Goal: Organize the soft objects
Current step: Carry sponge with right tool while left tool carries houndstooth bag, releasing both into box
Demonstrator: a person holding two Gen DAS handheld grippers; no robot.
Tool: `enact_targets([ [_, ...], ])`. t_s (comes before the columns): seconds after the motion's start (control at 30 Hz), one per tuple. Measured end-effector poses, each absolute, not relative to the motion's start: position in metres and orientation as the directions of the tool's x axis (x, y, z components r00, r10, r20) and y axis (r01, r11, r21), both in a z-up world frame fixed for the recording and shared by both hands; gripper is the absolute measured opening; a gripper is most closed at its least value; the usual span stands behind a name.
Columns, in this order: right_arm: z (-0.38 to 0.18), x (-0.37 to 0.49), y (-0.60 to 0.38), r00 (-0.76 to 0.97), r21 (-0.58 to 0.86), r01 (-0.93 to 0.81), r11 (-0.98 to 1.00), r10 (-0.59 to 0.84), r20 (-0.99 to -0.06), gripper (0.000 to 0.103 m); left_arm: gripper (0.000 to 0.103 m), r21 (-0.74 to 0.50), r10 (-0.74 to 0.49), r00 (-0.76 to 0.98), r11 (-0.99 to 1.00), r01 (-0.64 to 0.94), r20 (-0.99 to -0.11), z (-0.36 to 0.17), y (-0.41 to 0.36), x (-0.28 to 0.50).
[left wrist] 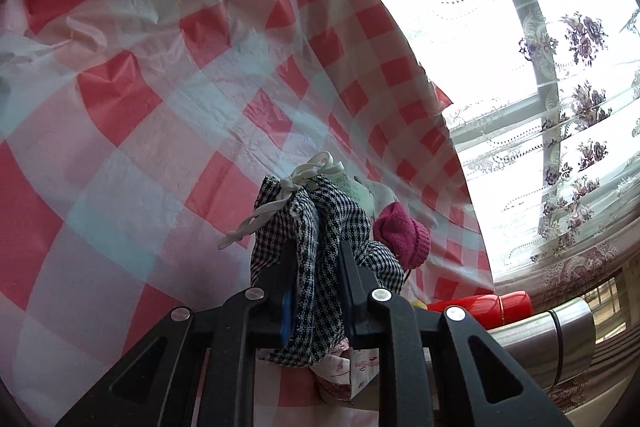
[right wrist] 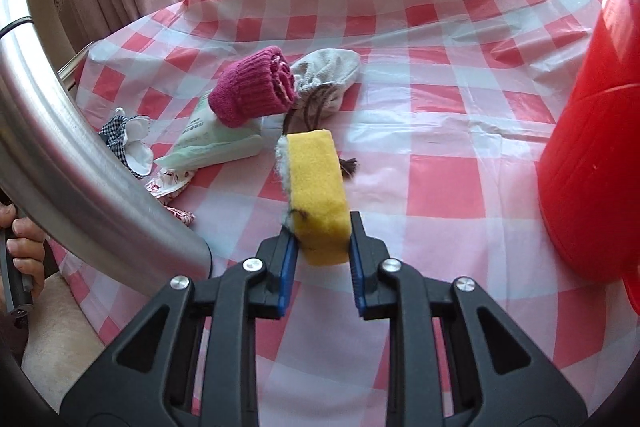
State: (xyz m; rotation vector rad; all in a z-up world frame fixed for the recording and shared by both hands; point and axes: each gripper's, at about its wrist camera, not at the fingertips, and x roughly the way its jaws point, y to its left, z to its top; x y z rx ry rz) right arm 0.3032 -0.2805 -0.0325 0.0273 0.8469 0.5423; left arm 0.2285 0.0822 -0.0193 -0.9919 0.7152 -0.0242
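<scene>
Yellow sponge (right wrist: 318,195) sits pinched in my right gripper (right wrist: 323,227), its long axis running straight out from the jaws toward the table's (right wrist: 440,131) far edge. My left gripper (left wrist: 316,259) clamps a houndstooth pouch (left wrist: 320,223). Beyond the sponge, toward the table's left edge, lie the magenta sock (right wrist: 254,91), grey pouch (right wrist: 328,75) and wipes pack (right wrist: 212,143).

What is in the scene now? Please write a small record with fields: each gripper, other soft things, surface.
left gripper: shut on checked pouch
right gripper: shut on yellow sponge
other soft things: pink sock lying on tissue pack; grey pouch beside the sock
surface: checked tablecloth
containers: red bucket on the right; metal bin on the left
</scene>
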Motion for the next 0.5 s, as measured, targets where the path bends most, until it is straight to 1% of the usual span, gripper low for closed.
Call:
enact_targets([
  [0.13,-0.033,0.294,-0.292,0.549,0.204,-0.416,0.886,0.423,-0.721,0.027,0.019,-0.75,-0.267,0.789,0.571,-0.334,-0.554,-0.018,0.093,0.215],
  [0.5,-0.033,0.253,-0.312,0.575,0.088,-0.389,0.917,0.316,-0.755,0.027,0.019,-0.695,-0.177,0.771,0.586,-0.417,-0.612,-0.019,0.088,0.168],
])
